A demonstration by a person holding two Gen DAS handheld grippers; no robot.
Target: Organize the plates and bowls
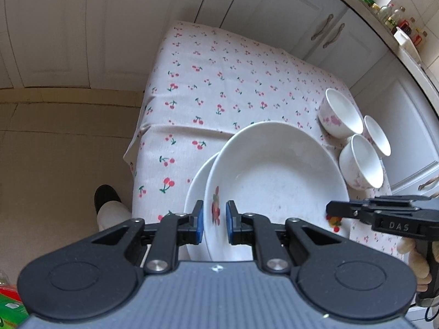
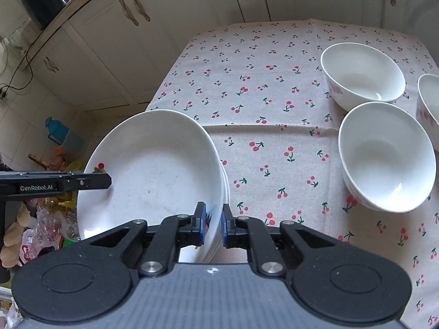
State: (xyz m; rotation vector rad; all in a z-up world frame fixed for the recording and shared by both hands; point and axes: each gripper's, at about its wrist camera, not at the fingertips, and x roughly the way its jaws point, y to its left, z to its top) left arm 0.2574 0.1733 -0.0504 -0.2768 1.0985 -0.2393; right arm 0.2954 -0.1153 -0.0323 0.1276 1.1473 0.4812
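- My left gripper (image 1: 214,219) pinches the near-left rim of the plate stack (image 1: 274,181).
- My right gripper (image 2: 213,223) is clamped on the opposite rim, same stack.
- Stack sits tilted over the desk (image 2: 274,109) edge; contact with it unclear.
- Three bowls (image 2: 384,156) stand grouped just beside the stack.

The plates (image 2: 153,170) and bowls (image 2: 384,159) look like glossy white glazed ceramic (the top plate's well faintly scuffed), the table (image 2: 274,87) wears a matt woven cherry-print cloth, and each tool (image 1: 214,219) is matt black plastic with blue pads (image 1: 230,216).
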